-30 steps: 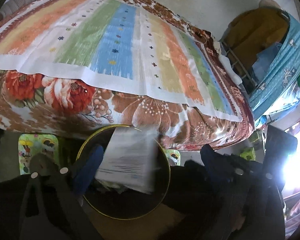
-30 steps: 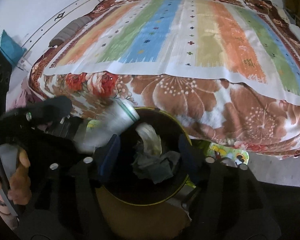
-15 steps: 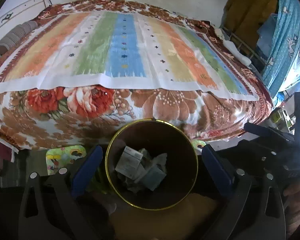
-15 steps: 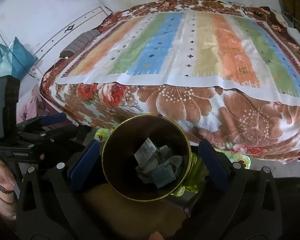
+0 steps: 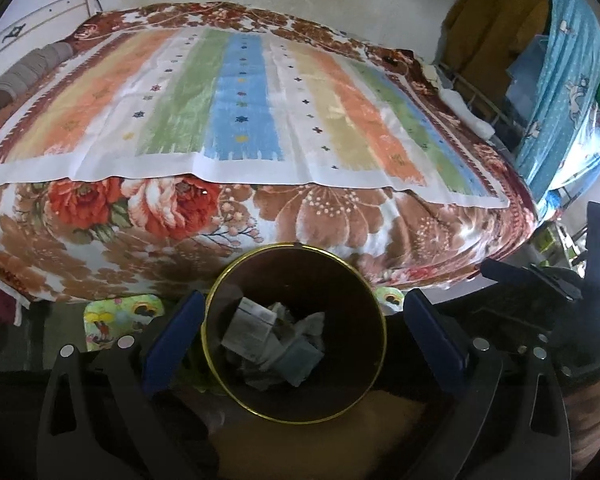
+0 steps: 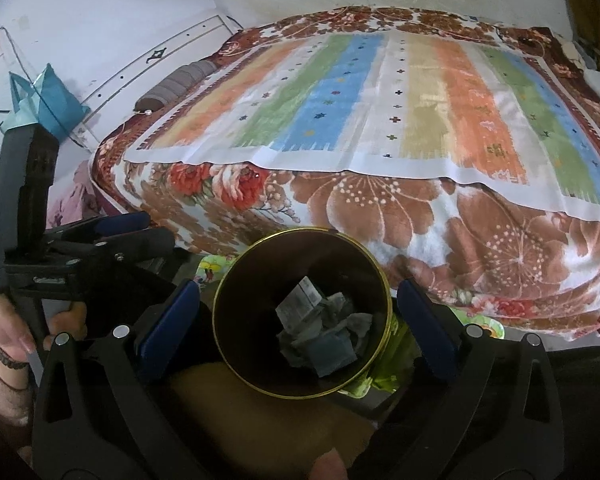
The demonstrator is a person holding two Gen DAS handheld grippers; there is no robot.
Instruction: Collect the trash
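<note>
A round dark bin with a gold rim (image 5: pixel 236 280) stands on the floor in front of the bed; it also shows in the right wrist view (image 6: pixel 374 268). Crumpled paper and a small carton (image 5: pixel 252 322) lie inside it, seen too in the right wrist view (image 6: pixel 300 300). My left gripper (image 5: pixel 300 328) is open and empty above the bin, its blue fingers either side of the rim. My right gripper (image 6: pixel 298 318) is open and empty above the bin. The left gripper shows side-on in the right wrist view (image 6: pixel 112 240).
A bed with a floral blanket (image 5: pixel 340 216) and a striped sheet (image 5: pixel 244 120) fills the view behind the bin. A rack with blue cloth (image 5: pixel 568 92) stands at the right. Green patterned mats (image 5: pixel 116 312) lie on the floor by the bin.
A second ago my left gripper held a white carton over the bin. It has let go and the carton now lies in the bin. Both grippers have drawn back and opened wide.
</note>
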